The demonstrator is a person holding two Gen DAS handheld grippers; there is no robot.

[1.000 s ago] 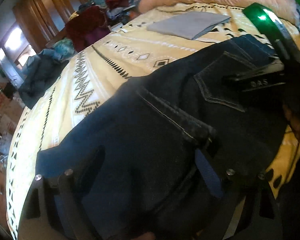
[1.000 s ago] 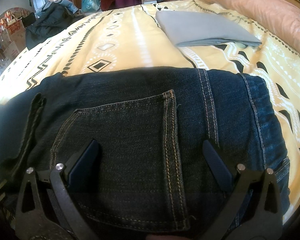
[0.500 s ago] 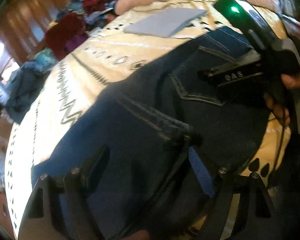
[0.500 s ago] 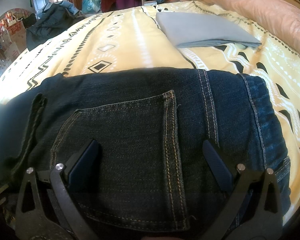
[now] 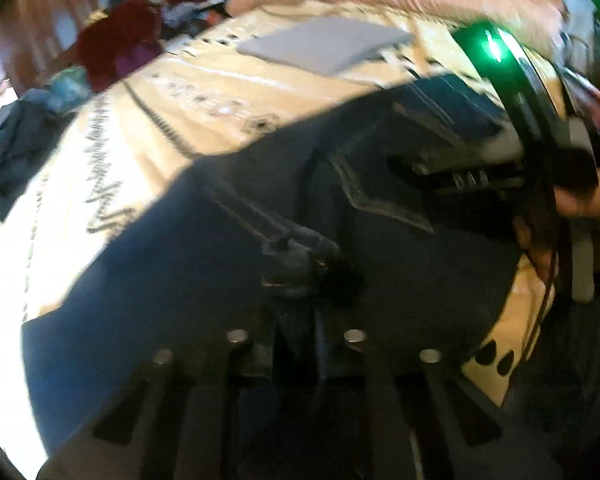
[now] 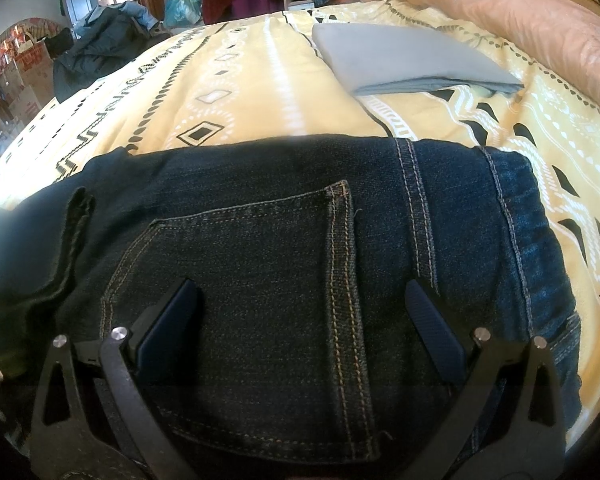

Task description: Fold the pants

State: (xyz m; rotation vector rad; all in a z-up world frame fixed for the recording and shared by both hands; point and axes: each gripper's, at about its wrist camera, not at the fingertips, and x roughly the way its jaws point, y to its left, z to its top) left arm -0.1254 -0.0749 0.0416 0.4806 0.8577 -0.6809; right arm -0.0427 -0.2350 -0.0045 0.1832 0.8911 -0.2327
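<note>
Dark blue jeans (image 6: 260,240) lie folded on a yellow patterned bedspread (image 6: 260,92), back pocket up. My right gripper (image 6: 300,312) is open, its fingers resting on the denim either side of the pocket. In the left wrist view my left gripper (image 5: 296,320) is shut on a bunched fold of the jeans (image 5: 292,256) near the waistband. The right gripper's body (image 5: 500,152) with its green light shows at the right of that view, over the pocket. The left view is blurred.
A folded grey cloth (image 6: 404,60) lies further up the bed. A pink quilt (image 6: 520,20) runs along the far right edge. Piles of clothes (image 6: 100,48) and wooden wardrobes stand beyond the bed's far left side.
My left gripper has closed on the jeans' fold near the waistband and shifted. My right gripper has stayed open and still on the pocket.
</note>
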